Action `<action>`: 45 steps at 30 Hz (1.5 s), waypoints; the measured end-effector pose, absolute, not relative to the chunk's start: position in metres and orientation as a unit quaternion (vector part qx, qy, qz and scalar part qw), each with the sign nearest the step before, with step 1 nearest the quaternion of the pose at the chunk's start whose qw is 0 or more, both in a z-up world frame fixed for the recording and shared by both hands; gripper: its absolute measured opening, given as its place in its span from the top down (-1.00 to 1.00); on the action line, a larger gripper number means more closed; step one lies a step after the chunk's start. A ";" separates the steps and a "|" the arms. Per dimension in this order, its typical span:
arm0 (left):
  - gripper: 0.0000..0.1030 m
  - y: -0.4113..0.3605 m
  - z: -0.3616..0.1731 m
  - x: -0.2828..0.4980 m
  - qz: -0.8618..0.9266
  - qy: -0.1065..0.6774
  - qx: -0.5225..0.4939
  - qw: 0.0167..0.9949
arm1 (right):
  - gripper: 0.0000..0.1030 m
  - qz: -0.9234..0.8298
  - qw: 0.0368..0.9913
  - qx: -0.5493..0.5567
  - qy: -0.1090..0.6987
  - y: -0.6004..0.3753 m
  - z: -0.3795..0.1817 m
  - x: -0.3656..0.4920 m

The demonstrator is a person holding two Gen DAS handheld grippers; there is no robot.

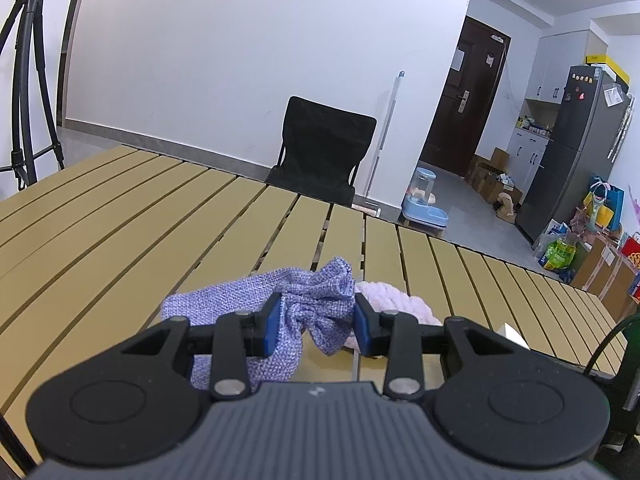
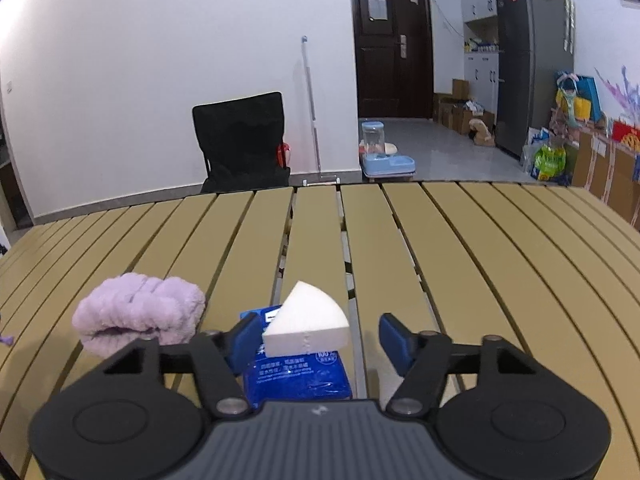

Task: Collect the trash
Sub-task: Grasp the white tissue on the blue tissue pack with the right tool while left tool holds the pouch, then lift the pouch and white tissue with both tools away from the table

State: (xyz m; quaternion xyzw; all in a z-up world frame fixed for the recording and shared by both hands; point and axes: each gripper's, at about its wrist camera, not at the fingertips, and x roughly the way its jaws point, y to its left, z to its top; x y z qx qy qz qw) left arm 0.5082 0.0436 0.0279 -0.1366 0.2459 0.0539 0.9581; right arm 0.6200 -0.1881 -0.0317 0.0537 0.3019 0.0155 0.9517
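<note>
A crumpled blue woven cloth is pinched between the closed-in jaws of the left gripper, its long axis trailing leftward over the slatted table. The right gripper is held wide open around a white foam wedge, whose tip points away, atop a blue packet.

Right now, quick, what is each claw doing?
Left claw: closed on the blue-purple cloth.
Right claw: open, holding nothing; the white foam wedge sits between its fingers on the blue packet.
</note>
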 end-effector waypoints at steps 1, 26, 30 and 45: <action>0.29 0.042 0.029 0.509 0.054 0.246 -0.136 0.958 | 0.17 0.020 0.951 0.063 0.301 -0.190 -0.033 0.620; 0.29 0.043 0.038 0.494 0.054 0.238 -0.120 0.962 | 0.40 0.071 0.969 0.060 0.231 -0.180 0.001 0.544; 0.29 0.044 0.040 0.487 0.050 0.233 -0.119 0.964 | 0.40 0.078 0.971 0.052 0.219 -0.181 0.010 0.520; 0.29 0.044 0.046 0.430 0.026 0.210 -0.117 0.970 | 0.40 0.087 0.977 0.039 0.192 -0.197 0.040 0.429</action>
